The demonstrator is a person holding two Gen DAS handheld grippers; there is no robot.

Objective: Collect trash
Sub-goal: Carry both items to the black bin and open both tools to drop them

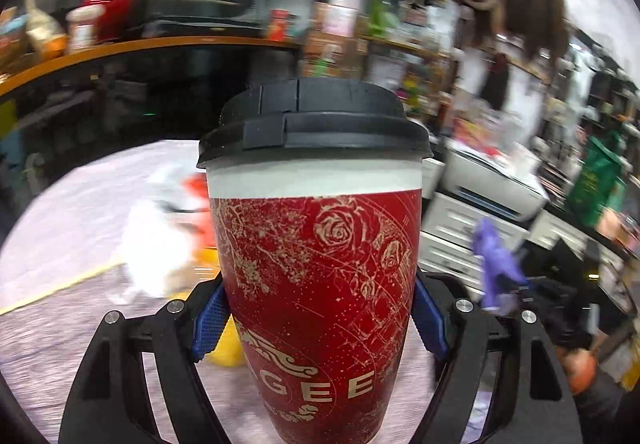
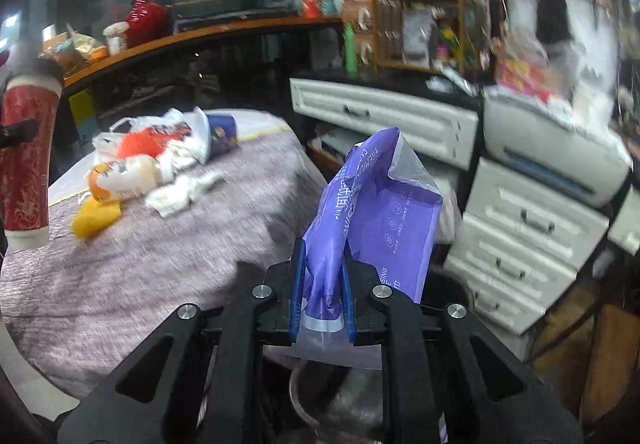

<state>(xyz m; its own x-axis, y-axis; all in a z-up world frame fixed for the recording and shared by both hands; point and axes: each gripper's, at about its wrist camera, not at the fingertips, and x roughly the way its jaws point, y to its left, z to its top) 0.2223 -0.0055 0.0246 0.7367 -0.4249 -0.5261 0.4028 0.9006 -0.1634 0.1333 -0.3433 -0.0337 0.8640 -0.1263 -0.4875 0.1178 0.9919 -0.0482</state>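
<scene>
My left gripper [image 1: 318, 318] is shut on a red paper cup [image 1: 316, 268] with a black lid, held upright above the table; the cup also shows at the left edge of the right wrist view [image 2: 26, 159]. My right gripper [image 2: 322, 294] is shut on a purple plastic wrapper [image 2: 372, 211], held past the table's right edge; it shows blurred in the left wrist view [image 1: 496, 264]. On the table [image 2: 160, 256] lies a trash pile: a white plastic bag [image 2: 160, 139], a blue paper cup [image 2: 222, 137] on its side, an orange-white packet [image 2: 122, 177], crumpled tissue [image 2: 180, 193] and a yellow scrap [image 2: 94, 217].
The table has a grey-purple cloth. White drawers [image 2: 516, 240] and a printer [image 2: 556, 151] stand to the right. A counter with an orange edge [image 2: 200, 33] runs behind. A metal bin rim [image 2: 340, 400] shows below my right gripper.
</scene>
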